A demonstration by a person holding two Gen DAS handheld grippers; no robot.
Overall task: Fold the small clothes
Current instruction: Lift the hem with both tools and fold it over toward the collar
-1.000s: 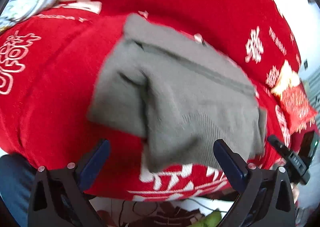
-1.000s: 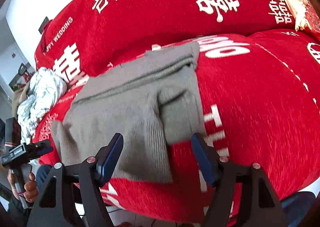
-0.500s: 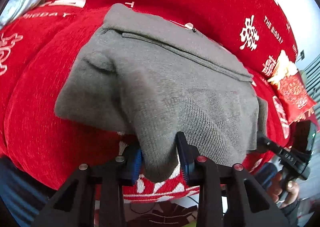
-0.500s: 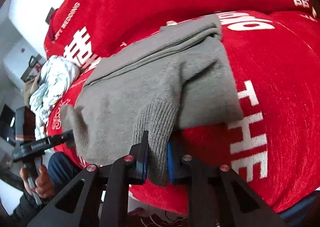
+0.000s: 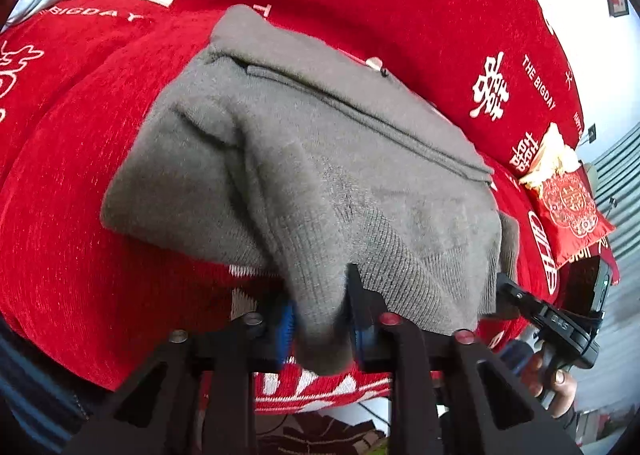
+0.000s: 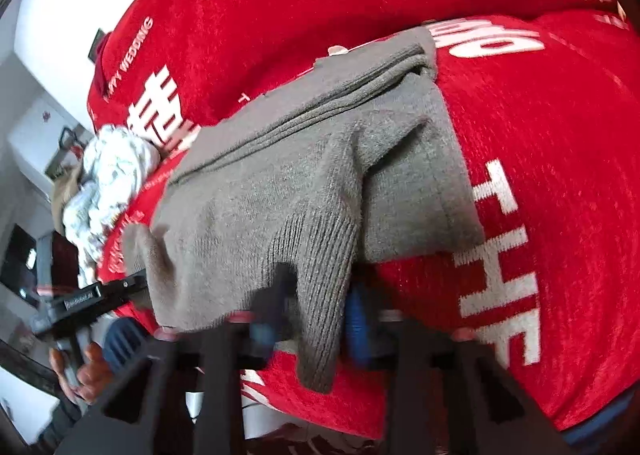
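Fingers (image 5: 285, 321) of both grippers have just closed, apparently pinching the grey garment's (image 5: 320, 159) near hem.

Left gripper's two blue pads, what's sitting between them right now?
The ribbed hem of the grey sweater, pinched by the left gripper whose jaws have just been closing, seen in the left wrist view.

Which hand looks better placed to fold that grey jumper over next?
Neither alone. The left gripper and right gripper have just closed on the near ribbed hem of the grey jumper, one at each corner, so both should lift together.
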